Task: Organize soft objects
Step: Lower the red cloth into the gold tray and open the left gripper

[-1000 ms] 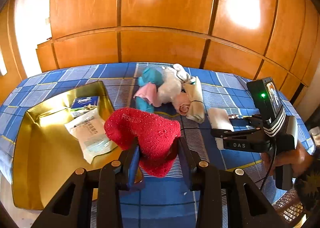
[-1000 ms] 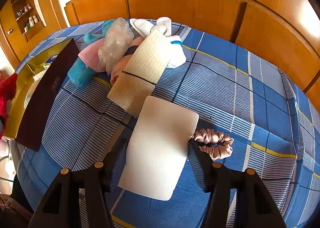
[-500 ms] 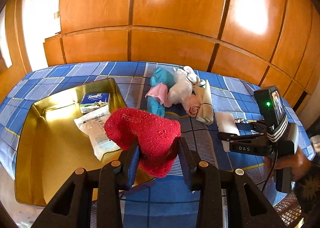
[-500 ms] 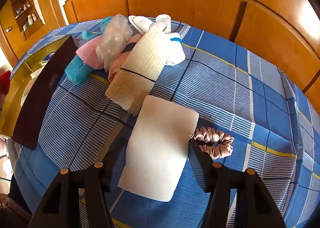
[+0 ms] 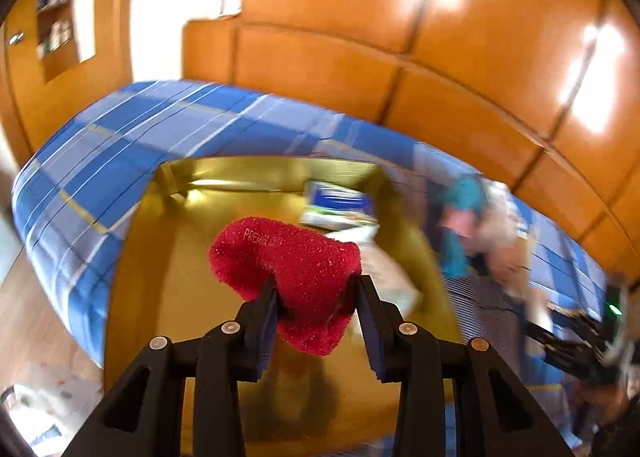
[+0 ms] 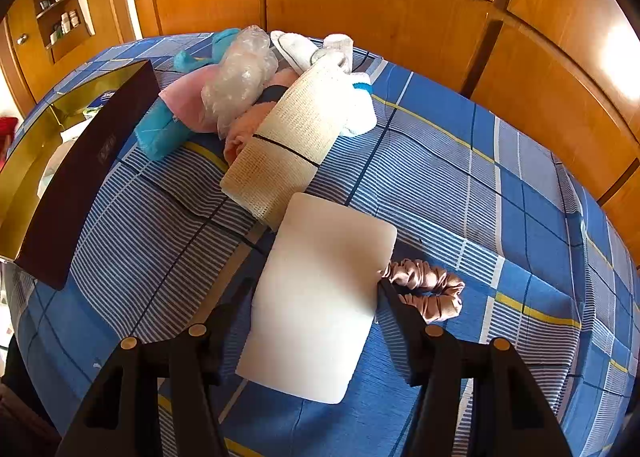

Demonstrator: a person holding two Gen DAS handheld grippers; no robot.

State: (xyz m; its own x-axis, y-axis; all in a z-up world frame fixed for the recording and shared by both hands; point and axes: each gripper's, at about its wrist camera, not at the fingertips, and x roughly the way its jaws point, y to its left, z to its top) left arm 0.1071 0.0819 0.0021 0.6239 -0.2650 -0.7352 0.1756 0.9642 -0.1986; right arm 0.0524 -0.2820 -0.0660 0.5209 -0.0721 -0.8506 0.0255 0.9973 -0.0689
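left tongs: clamped on red sock, held above gold tray | right tongs: set apart, white pad lying on bed between them, contact cannot be told | scrunchie just right

Bed with a blue plaid cover, white and yellow stripes, set against wooden panelling.

Lying directly on the cover:
- Gold box, open, dark outer wall, toward the left edge.
- Heap of soft items near the far side: teal cloth, pink cloth, clear plastic bag, white socks, cream knitted roll. How far each touches the cover itself cannot be told.
- White foam pad, flat, its far edge touching the cream roll.
- Dusty-pink scrunchie, just beside the pad's right edge.
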